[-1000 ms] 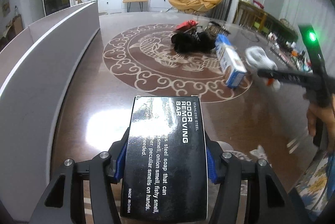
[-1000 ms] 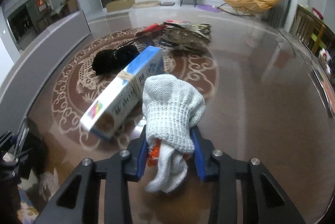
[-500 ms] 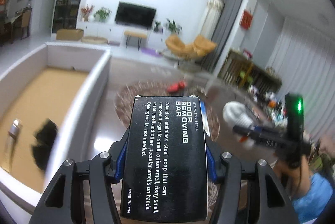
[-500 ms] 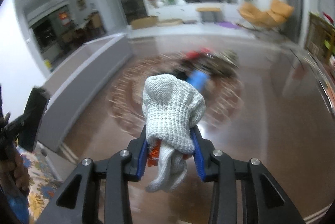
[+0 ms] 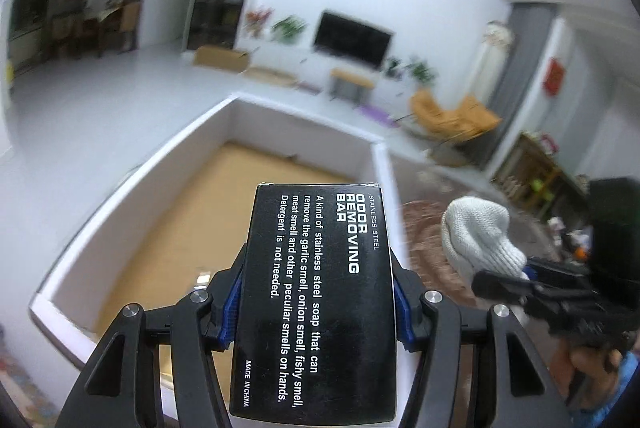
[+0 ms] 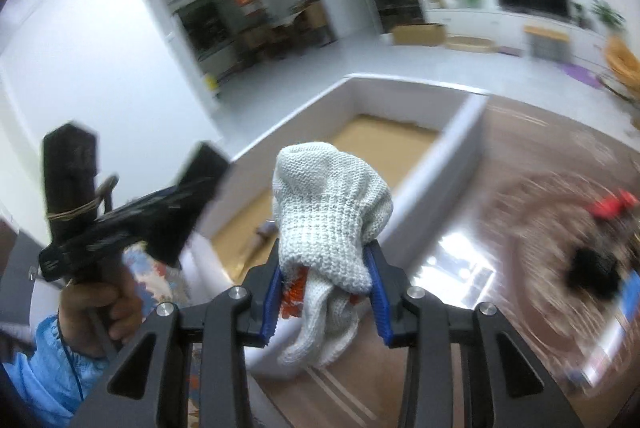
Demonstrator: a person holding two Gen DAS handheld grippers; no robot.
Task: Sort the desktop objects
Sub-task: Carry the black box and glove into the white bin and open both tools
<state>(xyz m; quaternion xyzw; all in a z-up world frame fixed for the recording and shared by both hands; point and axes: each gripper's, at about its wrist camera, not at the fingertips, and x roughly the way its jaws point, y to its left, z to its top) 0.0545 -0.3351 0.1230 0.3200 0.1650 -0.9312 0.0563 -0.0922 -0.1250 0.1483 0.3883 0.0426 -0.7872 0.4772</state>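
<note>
My left gripper (image 5: 316, 302) is shut on a black box (image 5: 316, 308) printed "ODOR REMOVING BAR", held up over the near wall of a white bin (image 5: 132, 196) with a tan cardboard floor. My right gripper (image 6: 324, 292) is shut on a white knitted glove (image 6: 328, 212) with orange-red marks, raised beside the same bin (image 6: 448, 156). In the left wrist view the glove (image 5: 476, 236) and the right gripper (image 5: 516, 280) show at the right. The right wrist view has the left gripper (image 6: 192, 184) and the box it holds at the left, blurred.
A small item (image 6: 264, 230) lies on the bin's floor. On the glossy brown patterned table (image 6: 520, 212) at the right sit a red thing (image 6: 612, 206), a black lump (image 6: 592, 264) and a blue-edged box (image 6: 630, 288), all blurred. A hand (image 6: 100, 304) in a blue sleeve grips the left tool.
Both grippers rose and swung left from the table's pile toward the white bin, carrying the box and the glove. The bin's floor has come into view below them.
</note>
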